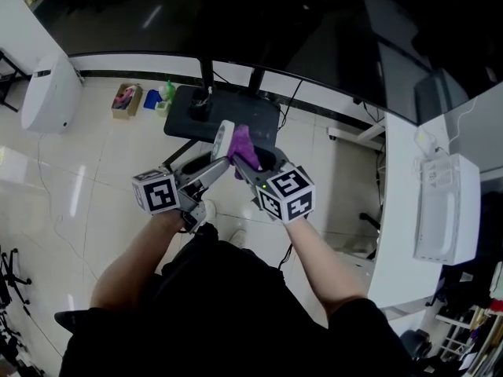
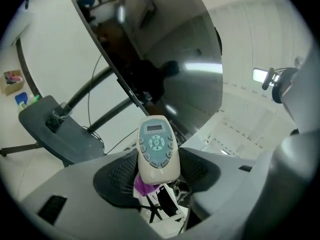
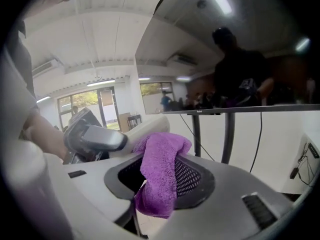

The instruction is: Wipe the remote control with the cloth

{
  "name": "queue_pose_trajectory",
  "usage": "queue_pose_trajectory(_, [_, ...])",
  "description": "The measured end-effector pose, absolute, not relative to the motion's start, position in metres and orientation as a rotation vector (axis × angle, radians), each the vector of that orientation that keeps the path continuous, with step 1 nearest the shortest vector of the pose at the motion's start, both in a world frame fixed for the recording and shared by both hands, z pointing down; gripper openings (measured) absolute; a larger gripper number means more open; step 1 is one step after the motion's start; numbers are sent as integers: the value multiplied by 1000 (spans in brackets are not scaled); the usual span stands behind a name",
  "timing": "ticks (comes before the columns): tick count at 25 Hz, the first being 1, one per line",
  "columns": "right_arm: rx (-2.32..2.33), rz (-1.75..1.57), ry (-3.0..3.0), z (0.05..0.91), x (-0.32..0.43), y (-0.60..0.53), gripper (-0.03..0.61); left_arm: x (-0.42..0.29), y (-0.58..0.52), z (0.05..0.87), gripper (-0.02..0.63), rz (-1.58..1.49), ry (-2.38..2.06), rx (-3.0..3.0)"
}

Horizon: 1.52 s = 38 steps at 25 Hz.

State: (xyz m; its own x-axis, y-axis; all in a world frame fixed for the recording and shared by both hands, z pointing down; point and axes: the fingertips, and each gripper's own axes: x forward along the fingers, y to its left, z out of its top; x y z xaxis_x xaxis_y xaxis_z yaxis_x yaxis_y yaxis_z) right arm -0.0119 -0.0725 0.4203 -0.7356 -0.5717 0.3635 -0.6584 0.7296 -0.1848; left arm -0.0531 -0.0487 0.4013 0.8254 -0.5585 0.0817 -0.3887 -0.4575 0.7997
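A: Where is the remote control [image 2: 157,151] now?

B: The left gripper [image 1: 222,149] clamps it by the lower end, with the jaws rather wide around the body. In the left gripper view the buttons face the camera and the tip points to 12 o'clock.

A: And the cloth [image 3: 161,176]?

B: The right gripper [image 1: 242,163] pinches the purple cloth, its jaws partly closed on it. In the head view the cloth lies against the remote at its 3 o'clock side. Both are in the air above the floor [image 1: 102,155].
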Motion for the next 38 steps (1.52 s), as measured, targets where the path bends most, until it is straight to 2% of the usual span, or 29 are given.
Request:
queue_pose_trajectory(7, [1178, 427, -2646, 404, 24, -95, 153, -40, -38, 406, 238, -204, -605, 2132])
queue_pose_trajectory(16, [880, 339, -2630, 427, -17, -54, 154, -58, -73, 391, 238, -373, -629, 2059])
queue_pose_trajectory(29, [1133, 279, -2565, 420, 16, -93, 155, -46, -44, 420, 238, -151, -600, 2102])
queue_pose_trajectory(32, [1179, 296, -2482, 435, 24, -95, 155, -59, -67, 438, 238, -25, -796, 2177])
queue_pose_trajectory(38, [1221, 428, -2319, 481, 41, -81, 155, -79, -132, 549, 238, 551, -1213, 2190])
